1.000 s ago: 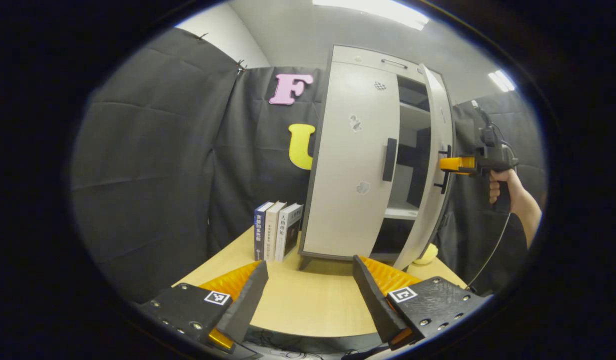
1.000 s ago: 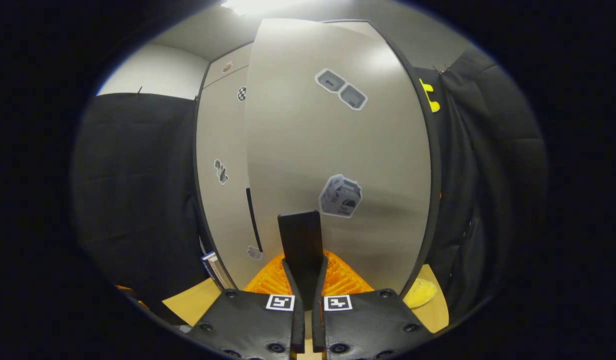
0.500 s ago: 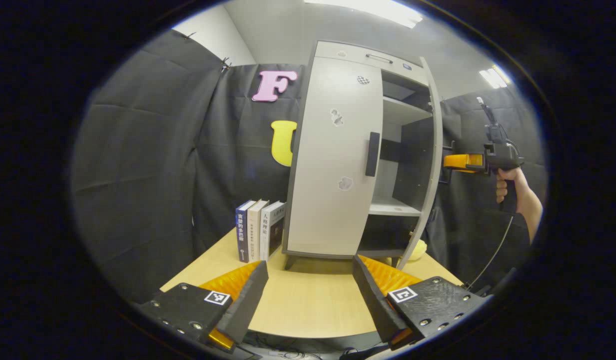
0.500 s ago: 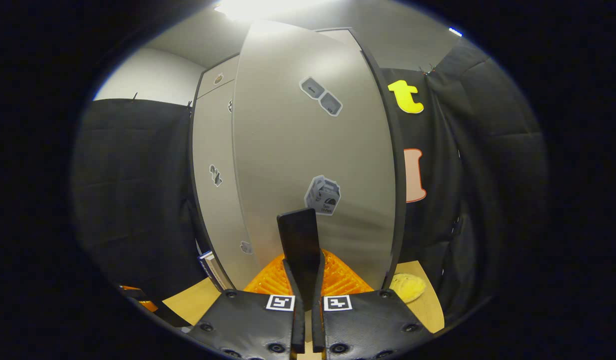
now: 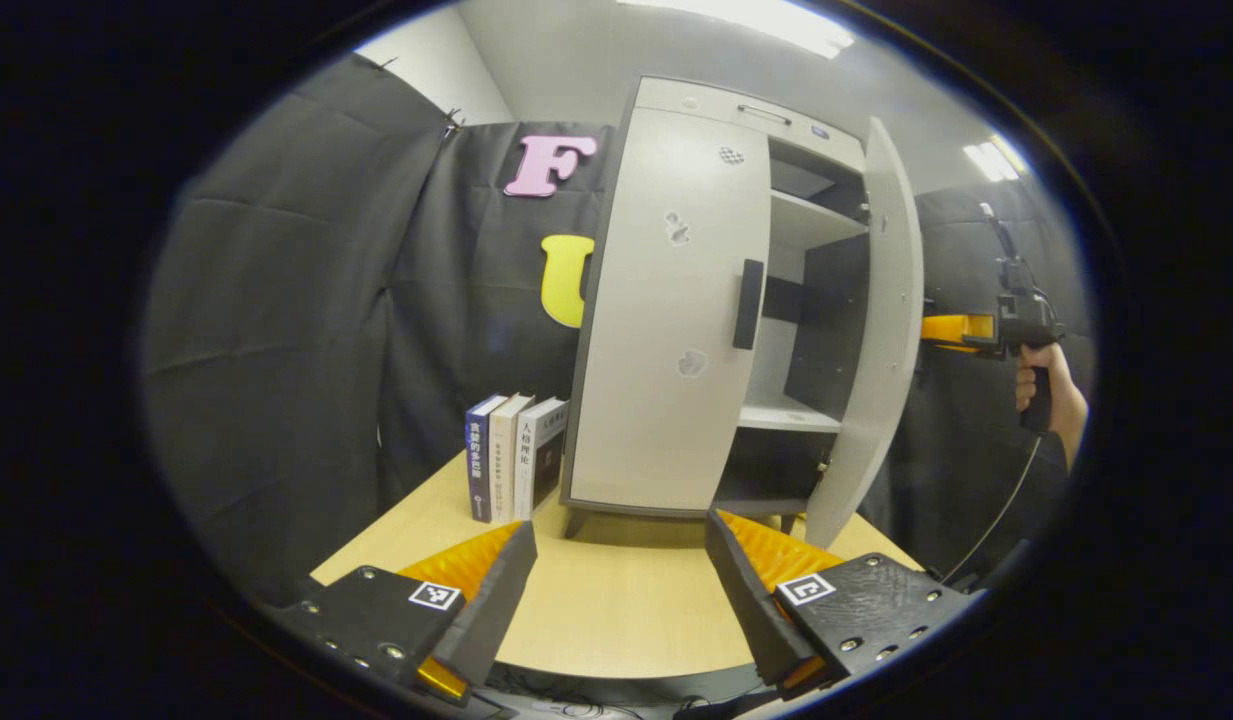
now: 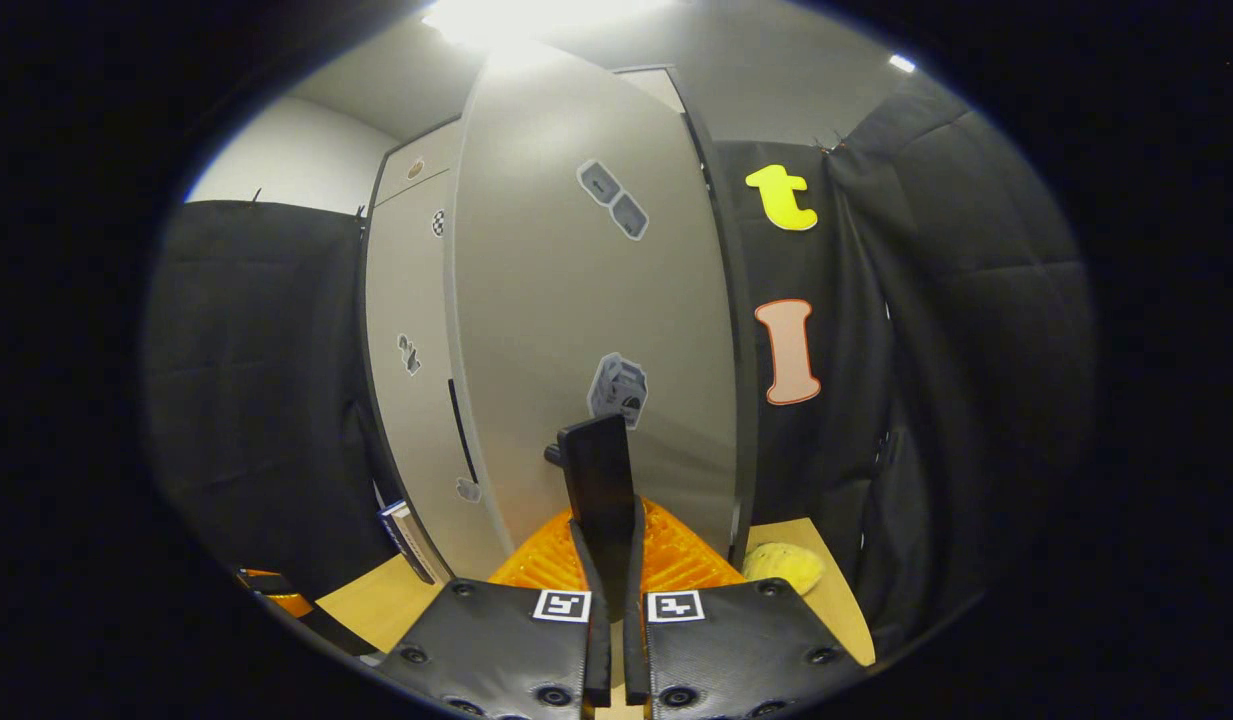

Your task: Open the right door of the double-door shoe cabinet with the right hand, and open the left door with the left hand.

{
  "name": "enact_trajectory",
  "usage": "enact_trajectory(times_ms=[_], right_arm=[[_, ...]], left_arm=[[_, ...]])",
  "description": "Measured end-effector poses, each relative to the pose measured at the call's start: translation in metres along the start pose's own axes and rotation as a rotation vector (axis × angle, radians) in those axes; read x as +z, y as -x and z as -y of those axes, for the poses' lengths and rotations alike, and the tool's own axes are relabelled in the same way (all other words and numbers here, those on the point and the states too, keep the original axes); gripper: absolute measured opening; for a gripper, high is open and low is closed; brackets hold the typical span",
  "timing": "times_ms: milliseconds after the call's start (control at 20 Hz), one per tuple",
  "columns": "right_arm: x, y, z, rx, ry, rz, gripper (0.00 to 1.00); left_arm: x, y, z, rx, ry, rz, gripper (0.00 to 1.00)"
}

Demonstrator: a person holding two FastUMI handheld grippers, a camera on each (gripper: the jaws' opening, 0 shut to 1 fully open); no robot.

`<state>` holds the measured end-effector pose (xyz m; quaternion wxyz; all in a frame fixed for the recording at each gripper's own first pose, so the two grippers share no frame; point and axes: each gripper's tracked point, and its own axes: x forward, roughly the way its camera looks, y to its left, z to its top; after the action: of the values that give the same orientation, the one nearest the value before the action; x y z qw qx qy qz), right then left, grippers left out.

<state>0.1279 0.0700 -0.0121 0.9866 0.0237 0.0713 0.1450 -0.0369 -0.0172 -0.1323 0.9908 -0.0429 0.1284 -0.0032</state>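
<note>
The shoe cabinet (image 5: 666, 300) stands on the wooden table (image 5: 616, 610), with three books (image 5: 506, 470) upright just beside its left side. Its right door (image 5: 876, 330) is swung wide, farther out than a second ago, when it stood only partly open; now its inner face turns toward the left gripper view and the shelves (image 5: 796, 415) inside are exposed. The left door (image 5: 666, 310) is shut, its dark handle (image 5: 747, 304) untouched.

The right gripper (image 6: 608, 520) has its two fingers pressed on the right door's handle (image 6: 598, 480), which rises between them against the door's outer face (image 6: 586, 330). In the left gripper view this gripper (image 5: 961, 328) sits behind the open door's edge, held by a hand (image 5: 1051, 395), and it has moved rightward with the door.

The left gripper (image 5: 621, 590) hangs over the near edge of the table, well apart from the cabinet, its fingers spread wide and holding nothing, much as before. A yellow object (image 6: 784, 566) lies on the table near the right door's foot.
</note>
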Motion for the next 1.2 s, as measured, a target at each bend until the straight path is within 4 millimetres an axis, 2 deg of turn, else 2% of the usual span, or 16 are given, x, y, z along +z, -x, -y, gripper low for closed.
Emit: enact_trajectory(times_ms=[400, 600, 700, 750, 850, 950, 1200], right_arm=[[0.002, -0.001, 0.012, -0.036, -0.008, 0.044, 0.06], [0.003, -0.003, 0.025, -0.093, 0.028, 0.056, 0.06], [0.005, 0.000, 0.039, -0.127, 0.013, 0.069, 0.03], [0.007, 0.002, 0.049, -0.143, 0.002, 0.073, 0.05], [0.007, 0.004, 0.078, -0.179, -0.026, 0.080, 0.05], [0.005, 0.000, 0.073, -0.127, -0.073, 0.077, 0.02], [0.004, -0.002, 0.076, -0.118, -0.103, 0.099, 0.05]], left_arm=[[-0.014, -0.016, 0.009, -0.044, 0.045, -0.035, 1.00], [-0.018, -0.020, 0.012, -0.050, 0.051, -0.046, 0.99], [-0.021, -0.023, 0.011, -0.052, 0.072, -0.055, 0.98], [-0.022, -0.024, 0.011, -0.055, 0.084, -0.058, 0.98], [-0.023, -0.024, 0.010, -0.056, 0.098, -0.064, 0.98], [-0.024, -0.027, 0.007, -0.055, 0.098, -0.071, 0.98], [-0.026, -0.028, 0.007, -0.058, 0.108, -0.082, 1.00]])
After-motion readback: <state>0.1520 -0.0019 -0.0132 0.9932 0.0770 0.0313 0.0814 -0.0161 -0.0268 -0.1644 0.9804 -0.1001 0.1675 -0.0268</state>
